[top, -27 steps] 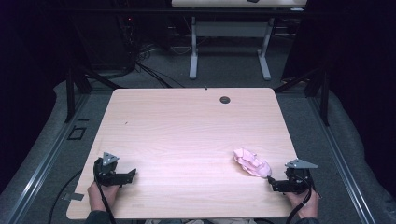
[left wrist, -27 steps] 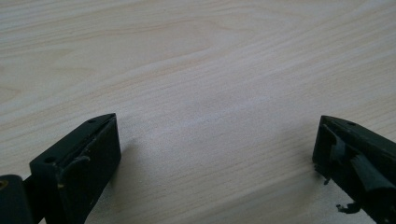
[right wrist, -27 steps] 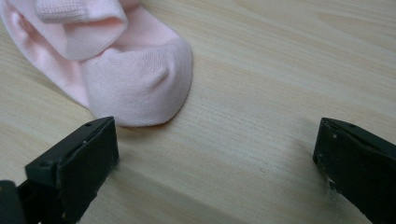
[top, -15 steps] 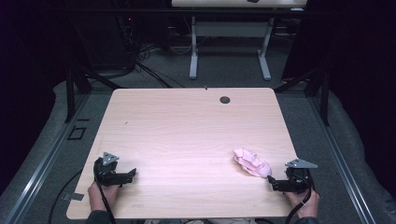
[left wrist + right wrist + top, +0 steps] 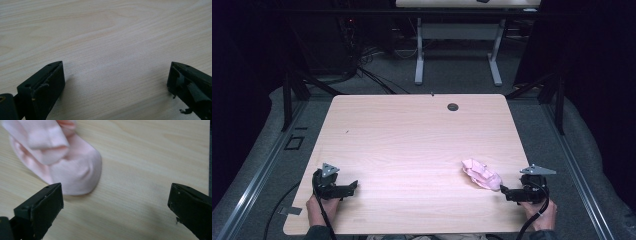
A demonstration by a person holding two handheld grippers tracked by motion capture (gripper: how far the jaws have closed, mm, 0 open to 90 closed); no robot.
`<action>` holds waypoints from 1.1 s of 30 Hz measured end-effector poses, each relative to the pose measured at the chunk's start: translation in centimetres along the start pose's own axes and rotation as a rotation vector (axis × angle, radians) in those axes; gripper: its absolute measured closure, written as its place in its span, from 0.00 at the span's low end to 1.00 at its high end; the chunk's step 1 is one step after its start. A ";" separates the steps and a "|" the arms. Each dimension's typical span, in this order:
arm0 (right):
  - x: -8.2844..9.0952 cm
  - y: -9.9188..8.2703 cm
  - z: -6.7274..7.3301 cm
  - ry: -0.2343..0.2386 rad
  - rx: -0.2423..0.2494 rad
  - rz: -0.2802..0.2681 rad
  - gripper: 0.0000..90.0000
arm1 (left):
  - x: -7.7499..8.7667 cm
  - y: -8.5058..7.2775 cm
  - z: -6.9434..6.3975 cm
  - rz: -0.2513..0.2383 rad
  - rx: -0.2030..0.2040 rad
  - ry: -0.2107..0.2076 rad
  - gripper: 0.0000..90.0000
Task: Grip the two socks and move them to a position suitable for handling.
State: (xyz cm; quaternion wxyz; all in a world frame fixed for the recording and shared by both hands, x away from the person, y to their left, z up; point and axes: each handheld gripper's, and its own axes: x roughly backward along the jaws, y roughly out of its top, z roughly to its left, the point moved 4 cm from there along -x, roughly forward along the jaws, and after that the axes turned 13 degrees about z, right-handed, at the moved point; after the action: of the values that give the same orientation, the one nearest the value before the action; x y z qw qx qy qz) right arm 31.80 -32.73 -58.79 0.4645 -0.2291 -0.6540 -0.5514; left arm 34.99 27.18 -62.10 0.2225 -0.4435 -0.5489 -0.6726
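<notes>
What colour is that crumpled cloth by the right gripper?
Pale pink cloth; the right gripper view shows it best.

The table [image 5: 412, 145] is showing a pale wood-grain top, smooth and matt, with fine streaks running across it (likely a laminate, though that is hard to tell). Toward five o'clock the pink cloth [image 5: 481, 175] is lying soft and crumpled, its knit looking fine and dull, with no sheen. The right gripper [image 5: 506, 192] and the left gripper [image 5: 352, 186] are looking like black matt plastic, slightly scuffed at the jaw edges, each carrying a grey metal-looking plate. The floor [image 5: 577, 150] is looking like grey carpet, rough.
</notes>
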 end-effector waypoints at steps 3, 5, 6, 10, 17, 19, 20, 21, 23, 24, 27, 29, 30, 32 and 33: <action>1.1 1.4 1.1 0.020 0.039 -0.009 0.00 | 0.0 0.0 0.0 0.001 0.001 -0.001 0.02; 1.4 2.7 2.2 0.052 0.064 -0.025 0.01 | 0.0 0.0 0.0 0.001 0.001 -0.001 0.02; 1.4 3.4 2.8 0.059 0.083 -0.031 0.03 | 0.0 0.0 0.0 0.002 0.000 -0.003 0.02; 0.7 6.0 5.1 0.065 0.170 0.001 0.14 | 0.0 0.0 0.0 0.002 0.001 -0.003 0.02; -1.9 8.3 8.1 0.018 0.282 0.058 0.31 | 0.0 0.0 0.1 0.001 0.004 -0.001 0.02; -2.5 8.6 8.3 -0.002 0.282 0.076 0.38 | 0.0 0.0 0.1 0.001 0.004 -0.001 0.02; -2.5 8.6 8.3 -0.002 0.282 0.076 0.38 | 0.0 0.0 0.1 0.001 0.004 -0.001 0.02; -2.8 8.8 8.3 -0.010 0.285 0.084 0.46 | 0.0 0.0 0.1 0.000 0.005 0.000 0.02; -3.0 8.8 8.4 -0.016 0.288 0.103 0.55 | 0.0 0.0 0.1 -0.001 0.006 0.001 0.03; -3.1 8.7 8.4 -0.013 0.286 0.107 0.60 | 0.0 0.0 0.1 -0.001 0.007 0.001 0.03; -3.1 8.7 8.2 -0.007 0.275 0.103 0.78 | 0.0 0.0 0.1 -0.001 0.007 0.001 0.03; -3.0 8.6 8.1 -0.011 0.266 0.093 0.86 | 0.0 0.0 0.1 -0.001 0.010 0.002 0.03; -3.0 8.6 8.1 -0.011 0.266 0.093 0.86 | 0.0 0.0 0.1 -0.001 0.010 0.002 0.03; -2.7 8.6 7.8 0.001 0.257 0.081 0.89 | 0.0 0.0 0.1 -0.001 0.012 0.000 0.03; -2.4 8.6 7.7 0.007 0.249 0.067 0.89 | 0.0 0.0 0.1 -0.003 0.013 0.000 0.03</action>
State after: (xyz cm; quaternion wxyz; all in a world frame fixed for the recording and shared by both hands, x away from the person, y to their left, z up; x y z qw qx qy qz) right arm 37.20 -22.56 -56.19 0.5099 -0.1895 -0.7076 -0.4510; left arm 35.00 27.26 -62.08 0.2245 -0.4414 -0.5538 -0.6694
